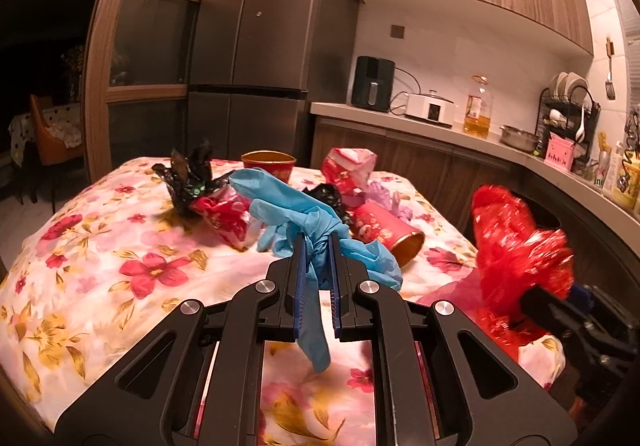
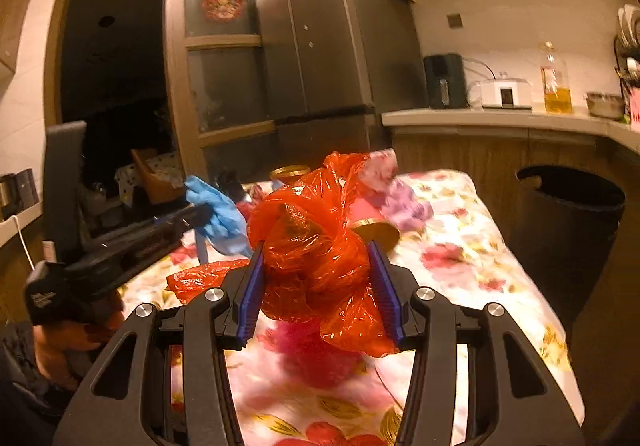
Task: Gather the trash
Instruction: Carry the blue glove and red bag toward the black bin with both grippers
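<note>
Left wrist — floral tablecloth [image 1: 120, 246], fridge [image 1: 256, 25] behind.

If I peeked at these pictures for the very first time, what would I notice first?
Probably the crinkly bright red plastic bag, bunched between the blue pads of the right gripper above the flowery pink tablecloth. Next, the floppy light blue rubber glove pinched in the left gripper, dangling over the table. Behind it lies a heap of wrappers with a tipped red paper cup, and a black round bin waits at the right.
</note>
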Tool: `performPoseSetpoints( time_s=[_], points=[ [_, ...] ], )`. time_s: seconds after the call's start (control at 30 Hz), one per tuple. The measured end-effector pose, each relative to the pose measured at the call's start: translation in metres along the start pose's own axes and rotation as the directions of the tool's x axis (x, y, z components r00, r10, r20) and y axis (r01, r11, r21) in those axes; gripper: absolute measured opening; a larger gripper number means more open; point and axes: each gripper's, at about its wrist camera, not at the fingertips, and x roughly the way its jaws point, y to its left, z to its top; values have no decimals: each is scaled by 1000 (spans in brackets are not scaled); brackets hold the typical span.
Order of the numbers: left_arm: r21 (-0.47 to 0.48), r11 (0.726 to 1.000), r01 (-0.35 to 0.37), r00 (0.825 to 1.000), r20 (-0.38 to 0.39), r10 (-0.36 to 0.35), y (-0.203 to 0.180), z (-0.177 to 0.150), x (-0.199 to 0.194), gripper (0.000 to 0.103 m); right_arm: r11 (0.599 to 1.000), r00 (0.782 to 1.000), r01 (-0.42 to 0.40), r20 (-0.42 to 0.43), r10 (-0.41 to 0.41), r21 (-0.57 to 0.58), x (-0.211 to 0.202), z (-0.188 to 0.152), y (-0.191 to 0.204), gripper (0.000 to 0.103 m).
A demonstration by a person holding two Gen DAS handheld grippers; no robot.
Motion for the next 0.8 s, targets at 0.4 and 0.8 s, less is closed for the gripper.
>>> performPoseSetpoints(
  time_s=[0.4, 0.8],
  points=[
    [27, 1000, 13, 1000, 0, -13, -14, 5, 5, 10, 998, 998, 52, 44, -53, 35, -10, 6, -18, 49],
    [115, 990, 86, 993, 69, -94, -71, 63, 14, 10, 954, 939, 281, 173, -296, 106, -27, 56, -69, 49]
  ],
)
